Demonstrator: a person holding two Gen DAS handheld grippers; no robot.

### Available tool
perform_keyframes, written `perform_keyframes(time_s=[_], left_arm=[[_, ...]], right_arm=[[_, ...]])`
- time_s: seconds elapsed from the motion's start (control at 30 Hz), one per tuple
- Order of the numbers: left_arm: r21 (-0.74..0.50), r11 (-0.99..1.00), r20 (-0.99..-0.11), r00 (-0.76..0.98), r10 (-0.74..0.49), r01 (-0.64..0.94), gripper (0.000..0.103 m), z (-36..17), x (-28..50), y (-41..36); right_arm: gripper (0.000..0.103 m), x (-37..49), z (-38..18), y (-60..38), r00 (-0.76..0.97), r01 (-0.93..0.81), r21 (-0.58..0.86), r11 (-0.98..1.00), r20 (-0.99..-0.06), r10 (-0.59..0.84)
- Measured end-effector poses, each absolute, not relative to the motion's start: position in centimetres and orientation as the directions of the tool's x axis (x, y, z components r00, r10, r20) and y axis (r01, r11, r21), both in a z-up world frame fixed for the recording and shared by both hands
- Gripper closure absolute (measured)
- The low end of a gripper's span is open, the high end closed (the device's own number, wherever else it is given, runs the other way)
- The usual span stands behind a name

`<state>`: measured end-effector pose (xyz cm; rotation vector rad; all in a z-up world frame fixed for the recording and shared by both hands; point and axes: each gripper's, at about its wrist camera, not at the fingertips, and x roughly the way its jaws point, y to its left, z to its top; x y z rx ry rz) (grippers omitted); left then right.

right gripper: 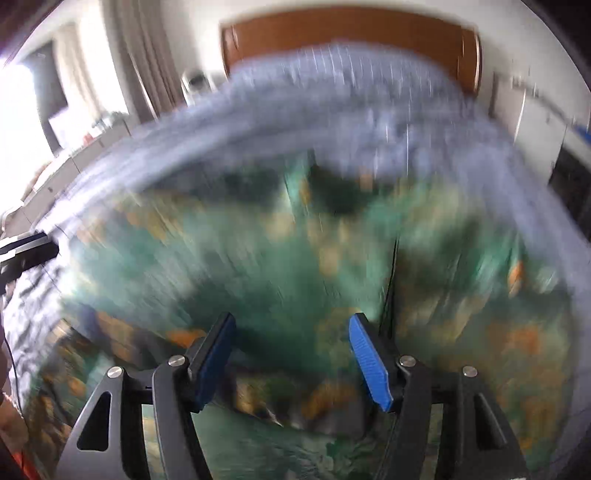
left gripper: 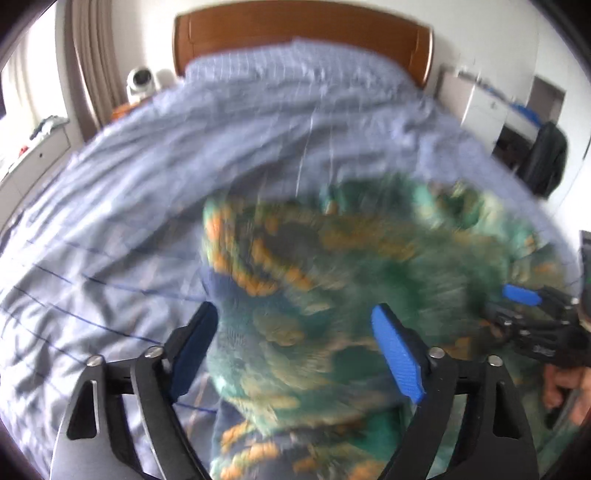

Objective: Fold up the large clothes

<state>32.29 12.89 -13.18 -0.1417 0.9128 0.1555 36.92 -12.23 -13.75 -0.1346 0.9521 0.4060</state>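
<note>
A large green garment with orange and tan patterning (left gripper: 332,280) lies spread on the bed's pale blue striped sheet (left gripper: 110,221), in front of a brown wooden headboard (left gripper: 303,40). The left gripper (left gripper: 295,343) and right gripper (right gripper: 291,354) both hover above the cloth, jaws released and grasping nothing.

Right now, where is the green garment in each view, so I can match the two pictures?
Left wrist view: garment lies centre to lower right, on the blue bedding.
Right wrist view: garment fills the middle and bottom, blurred.
Shared landmark: the brown headboard at top centre in both.
</note>
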Motion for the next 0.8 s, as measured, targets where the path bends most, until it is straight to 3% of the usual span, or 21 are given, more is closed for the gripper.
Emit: perform_keyframes(time_s=[0.1,0.27,0.43,0.63,0.8], left_arm=[[-0.08,0.975,-0.844,0.534,0.044,-0.207,0.023,-17.8,33.0,13.9],[-0.111,0.971,-0.841,0.541,0.021,-0.209,0.022,-18.7,32.7,14.6],[-0.03,0.983,-0.865,0.497,0.065,-0.18,0.023,-15.7,32.9,13.6],[-0.155,0.964,-0.792,0.611,0.009,-0.215,0.015,-10.1,34.6,14.6],[-0.15,0.95,-0.793,0.607,0.051,-0.275,0.015,-12.0,38.4,15.5]], right_arm=[[0.038,36.6,-15.2,-12.9,0.526,-0.393,0.077,0.916,-0.798,0.293],[0.038,36.3,-15.7,-12.8,0.535,-0.395,0.062,0.917,-0.796,0.284],[0.038,36.4,-16.0,-12.9,0.541,-0.391,0.078,0.917,-0.786,0.298],[0.038,36.5,-16.3,-13.2,0.547,-0.387,0.097,0.917,-0.776,0.313],[0.038,36.4,-16.3,-13.4,0.55,-0.387,0.109,0.915,-0.77,0.324]])
